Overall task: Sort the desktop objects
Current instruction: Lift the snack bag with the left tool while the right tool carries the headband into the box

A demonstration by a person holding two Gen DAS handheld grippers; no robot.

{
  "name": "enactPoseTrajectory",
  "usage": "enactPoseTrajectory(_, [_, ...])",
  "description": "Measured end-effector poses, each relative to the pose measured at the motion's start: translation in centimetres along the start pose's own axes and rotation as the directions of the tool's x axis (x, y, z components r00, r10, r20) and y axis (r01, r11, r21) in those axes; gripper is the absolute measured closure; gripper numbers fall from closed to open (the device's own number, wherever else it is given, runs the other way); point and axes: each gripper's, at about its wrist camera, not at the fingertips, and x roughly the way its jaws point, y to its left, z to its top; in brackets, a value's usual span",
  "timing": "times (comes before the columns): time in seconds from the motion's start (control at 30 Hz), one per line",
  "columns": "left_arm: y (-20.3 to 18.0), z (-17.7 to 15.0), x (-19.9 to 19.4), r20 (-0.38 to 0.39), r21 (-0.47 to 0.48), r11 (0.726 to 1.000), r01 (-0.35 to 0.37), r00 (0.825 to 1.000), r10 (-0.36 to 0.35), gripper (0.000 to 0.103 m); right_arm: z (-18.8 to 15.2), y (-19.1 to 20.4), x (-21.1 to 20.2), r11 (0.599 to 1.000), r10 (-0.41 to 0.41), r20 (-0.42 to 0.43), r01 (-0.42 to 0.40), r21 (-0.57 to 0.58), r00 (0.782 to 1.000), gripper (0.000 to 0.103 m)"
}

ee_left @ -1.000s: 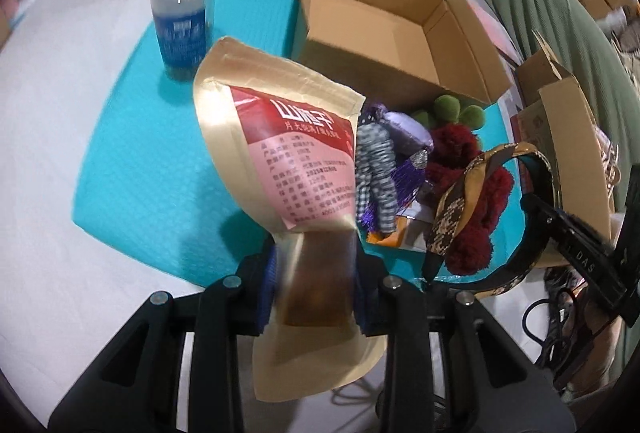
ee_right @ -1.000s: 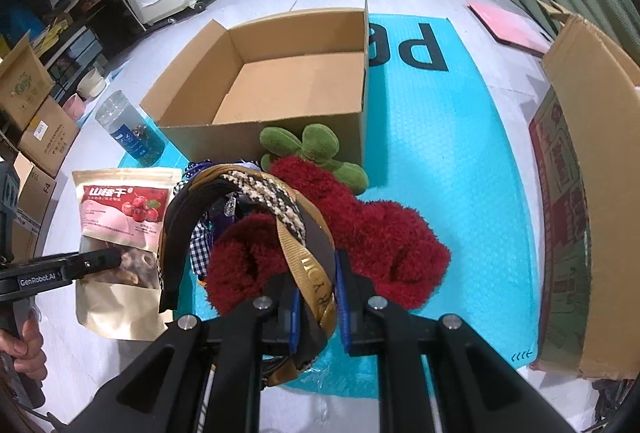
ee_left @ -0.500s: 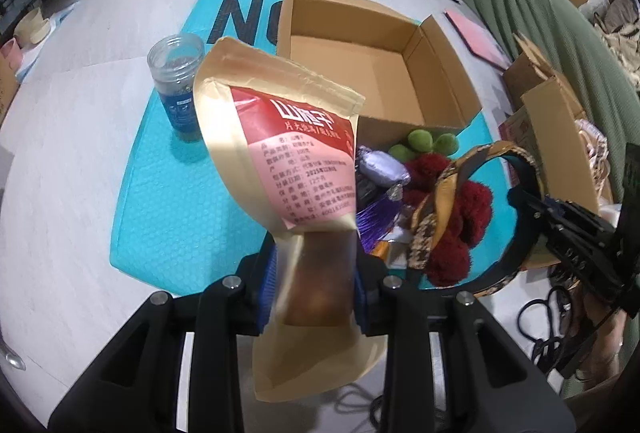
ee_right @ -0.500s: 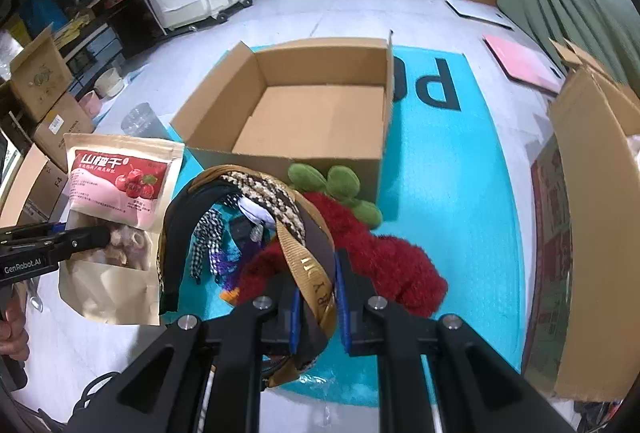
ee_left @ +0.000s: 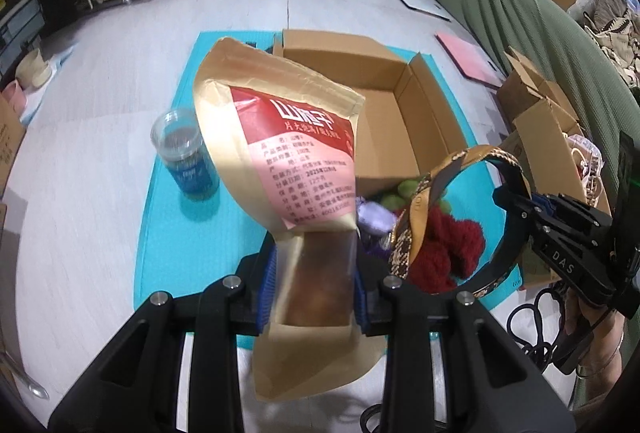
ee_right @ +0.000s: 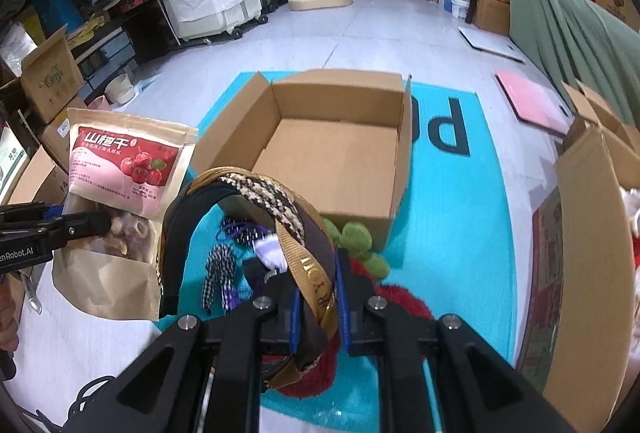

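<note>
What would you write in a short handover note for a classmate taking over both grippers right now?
Left gripper: shut on the snack pouch, held in the air.
Right gripper: shut on the headbands, also held in the air.
The cardboard box sits open on the teal mat, nothing visible inside.
On the mat in front of the box: red plush, green plush, checked bow, purple item. The blue jar stands at the mat's left side.
Done: two items picked up. Left: place them, then sort the rest.
</note>
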Motion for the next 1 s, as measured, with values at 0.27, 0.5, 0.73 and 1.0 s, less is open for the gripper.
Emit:
enactPoseTrajectory(0.27, [-0.7,3.6,0.1,0.042,0.052,0.999,0.005,0.999,-0.008,0.074,4.1,-0.2,0.7,0.999,-0.016,0.064,0.018,-0.033,0.998,0.089])
enactPoseTrajectory(0.5, [-2.3,7.6,2.8,0.056,0.135,0.991,-0.015,0.998,0.008,0.074,8.6,-0.6,2.4,0.995,-0.059,0.115,0.068,-0.074,0.992,0.089])
enactPoseTrajectory(0.73, [-4.3,12.5,6.4,0.08,0.229,0.97,-0.078,0.995,0.061,0.073,13.2,-2.4,5.9,0.989,-0.11,0.114,0.12,-0.084,0.987,0.089])
enactPoseTrajectory(1.0, [-5.9,15.5,12.2,0.051,0.271,0.954,-0.127,0.992,0.118,0.073,17.3,-4.3,11.3,0.978,-0.174,0.062,0.18,-0.104,0.983,0.089])
